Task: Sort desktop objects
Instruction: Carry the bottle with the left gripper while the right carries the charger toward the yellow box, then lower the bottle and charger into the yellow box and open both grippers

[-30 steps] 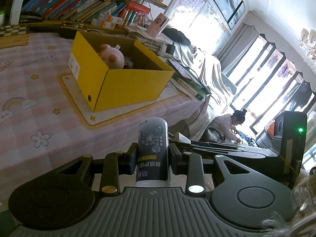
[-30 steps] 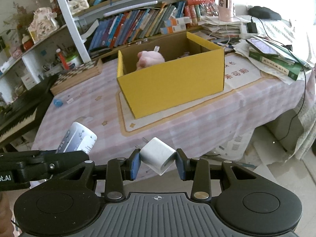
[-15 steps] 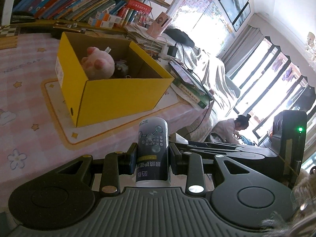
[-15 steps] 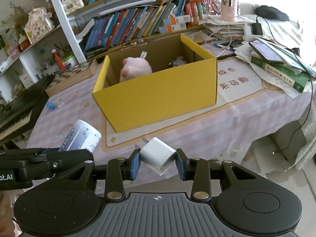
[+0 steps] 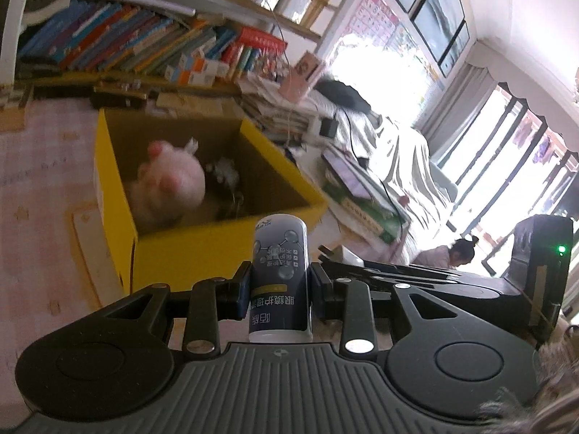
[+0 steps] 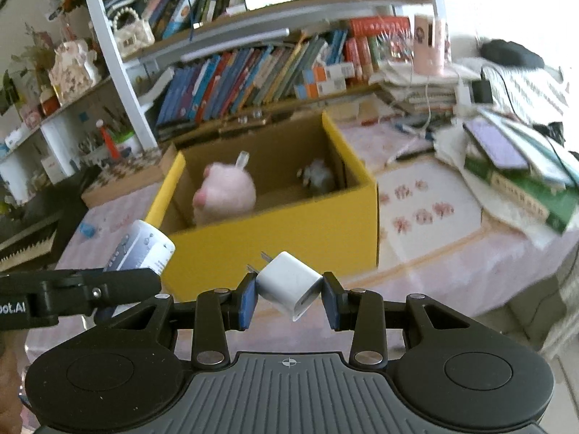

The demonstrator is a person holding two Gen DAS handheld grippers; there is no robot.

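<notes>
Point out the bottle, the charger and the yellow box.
bottle (image 5: 279,275), left wrist view, middle of its label.
charger (image 6: 289,282), right wrist view, white top face.
yellow box (image 6: 289,242), right wrist view, near outer wall.

A bookshelf crammed with books stands behind the table, a green book lying at right.

The open yellow cardboard box has matt outer walls and plain brown card inside. In it lies a fuzzy pink plush toy. The small white plastic charger cube is smooth and faintly glossy, with two metal prongs. The white-and-navy cylindrical bottle wears a smooth printed label. A pink checked cloth covers the bench.
</notes>
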